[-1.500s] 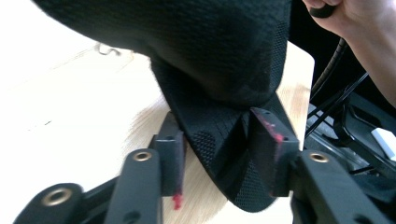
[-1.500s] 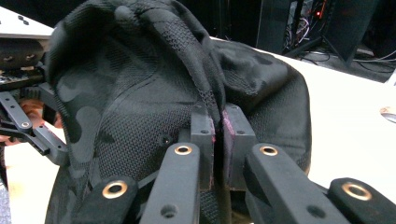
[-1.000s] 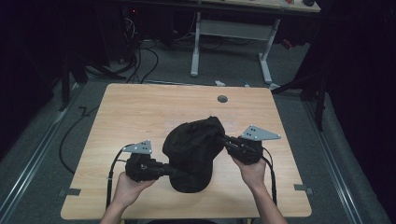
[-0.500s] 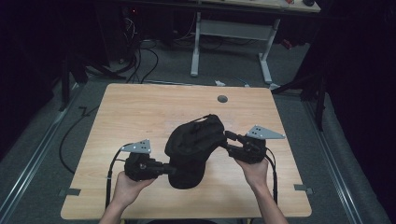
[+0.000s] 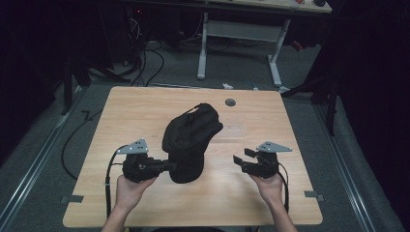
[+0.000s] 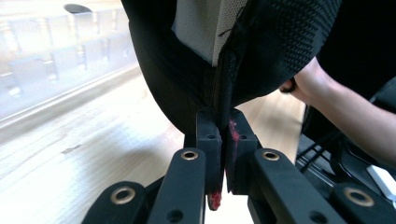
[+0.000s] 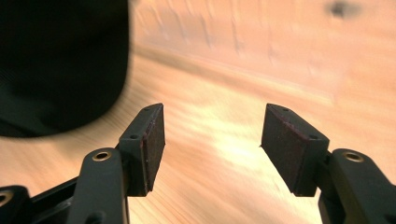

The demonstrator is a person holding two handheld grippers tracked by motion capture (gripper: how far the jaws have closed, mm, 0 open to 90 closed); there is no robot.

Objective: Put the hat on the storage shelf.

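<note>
Wood table (image 5: 145, 111), dark room. Our left gripper (image 5: 167, 166) stays clamped on the cap's (image 5: 191, 137) near edge, anchoring it mid-table. Our right gripper (image 5: 240, 160) has just been opening, nothing between its jaws, parked right of the cap for a regrip.

no readable text, labels, brands, numbers or signs anywhere

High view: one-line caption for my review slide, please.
Left gripper pinches the edge of a black cap on the wooden table; right gripper, open, sits apart from it.
</note>
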